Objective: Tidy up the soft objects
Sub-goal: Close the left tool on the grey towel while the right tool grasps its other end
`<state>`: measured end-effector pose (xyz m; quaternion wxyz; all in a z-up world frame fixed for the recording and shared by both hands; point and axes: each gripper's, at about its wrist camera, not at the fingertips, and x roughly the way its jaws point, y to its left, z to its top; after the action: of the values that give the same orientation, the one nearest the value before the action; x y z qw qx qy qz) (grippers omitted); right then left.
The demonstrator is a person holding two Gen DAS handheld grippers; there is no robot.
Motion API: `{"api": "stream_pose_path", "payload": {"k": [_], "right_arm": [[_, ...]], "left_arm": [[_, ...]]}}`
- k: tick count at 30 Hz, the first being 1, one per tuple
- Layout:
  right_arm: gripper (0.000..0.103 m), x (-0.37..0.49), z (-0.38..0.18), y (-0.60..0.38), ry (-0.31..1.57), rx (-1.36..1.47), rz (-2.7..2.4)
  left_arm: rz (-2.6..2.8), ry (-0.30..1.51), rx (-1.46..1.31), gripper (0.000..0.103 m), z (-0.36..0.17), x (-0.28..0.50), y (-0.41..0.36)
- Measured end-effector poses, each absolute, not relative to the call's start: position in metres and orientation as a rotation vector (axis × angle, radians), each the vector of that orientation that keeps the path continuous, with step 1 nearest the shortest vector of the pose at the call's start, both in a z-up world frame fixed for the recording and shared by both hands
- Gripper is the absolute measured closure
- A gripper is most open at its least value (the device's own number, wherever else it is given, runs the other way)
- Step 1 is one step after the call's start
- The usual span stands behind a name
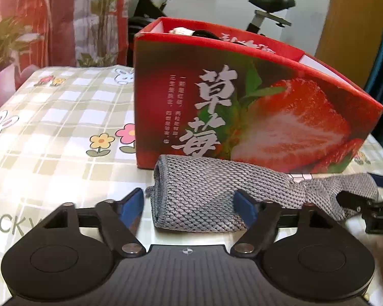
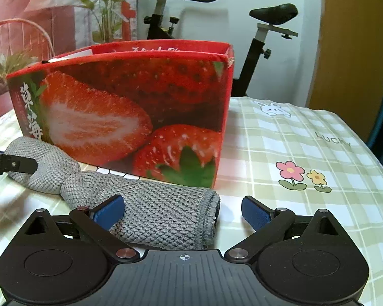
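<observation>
A grey knitted cloth (image 1: 199, 196), rolled into a long bundle, lies on the table in front of a red strawberry box (image 1: 255, 107). My left gripper (image 1: 190, 204) is open, its blue pads on either side of the cloth's left end. My right gripper (image 2: 182, 210) is open around the cloth's right end (image 2: 166, 211). The box (image 2: 130, 107) stands just behind the cloth. The other gripper's tip shows at the edge of each view, at the right edge (image 1: 365, 204) in the left wrist view and at the left edge (image 2: 10, 164) in the right wrist view. Something white and black (image 1: 183, 31) peeks from the box.
The table has a checked cloth with flowers and rabbits (image 2: 306, 153). An exercise bike (image 2: 263, 40) stands behind the table. A red patterned curtain and a plant (image 1: 38, 30) are at the back left.
</observation>
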<state>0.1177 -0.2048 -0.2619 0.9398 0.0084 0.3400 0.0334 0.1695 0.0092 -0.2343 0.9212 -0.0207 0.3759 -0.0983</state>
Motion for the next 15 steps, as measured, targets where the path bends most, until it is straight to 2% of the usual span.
{"api": "stream_pose_path", "payload": {"k": [3,7,11,14,15], "right_arm": [[0.005,0.12,-0.263,-0.206,0.699,0.023,0.073],[0.009,0.119,-0.263,-0.209,0.696,0.041,0.083],[0.019,0.117,-0.26,-0.213,0.696,0.076,0.101],[0.024,0.113,-0.256,-0.217,0.697,0.121,0.101],[0.028,0.112,-0.255,-0.219,0.701,0.136,0.108]], "left_arm": [[-0.223,0.762,-0.017,0.037,-0.235,0.167,0.007],[-0.279,0.769,-0.058,0.076,-0.233,0.167,0.009],[-0.282,0.755,-0.013,0.08,-0.228,0.158,0.001],[-0.286,0.759,-0.011,0.081,-0.227,0.153,0.001],[-0.287,0.76,-0.017,0.081,-0.226,0.152,0.002]]}}
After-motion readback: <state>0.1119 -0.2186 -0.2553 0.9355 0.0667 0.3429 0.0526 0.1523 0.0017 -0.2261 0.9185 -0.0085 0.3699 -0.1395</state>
